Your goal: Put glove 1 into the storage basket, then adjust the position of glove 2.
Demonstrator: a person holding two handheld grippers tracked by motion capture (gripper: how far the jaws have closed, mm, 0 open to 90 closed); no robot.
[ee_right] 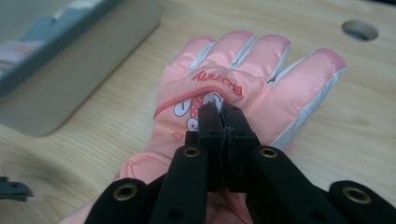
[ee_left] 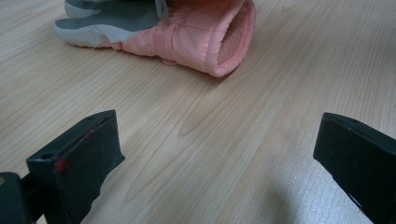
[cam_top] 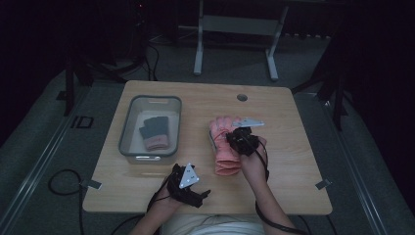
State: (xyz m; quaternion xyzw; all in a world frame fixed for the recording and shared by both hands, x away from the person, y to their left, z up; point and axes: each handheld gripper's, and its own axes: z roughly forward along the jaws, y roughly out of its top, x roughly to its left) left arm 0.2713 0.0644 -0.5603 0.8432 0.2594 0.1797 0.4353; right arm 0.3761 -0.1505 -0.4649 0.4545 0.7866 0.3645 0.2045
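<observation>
Pink glove (cam_top: 226, 145) lies flat on the tabletop (cam_top: 284, 147) near centre, fingers to 12 o'clock, cuff to 6. Padded, shiny quilted shell w/ pale side panels, cartoon print & lettering on the back. Right claw (ee_right: 222, 120) is pressed together over the back of it, seemingly pinching a fold of fabric. Likely step: lifting it toward the grey plastic bin (cam_top: 128, 128) at 9 o'clock, which holds a grey glove (cam_top: 154, 131) w/ pink cuff. Next needs a firm pinch, a clean lift. Left claw (cam_top: 199, 195) spread wide, idle at 7 o'clock.
</observation>
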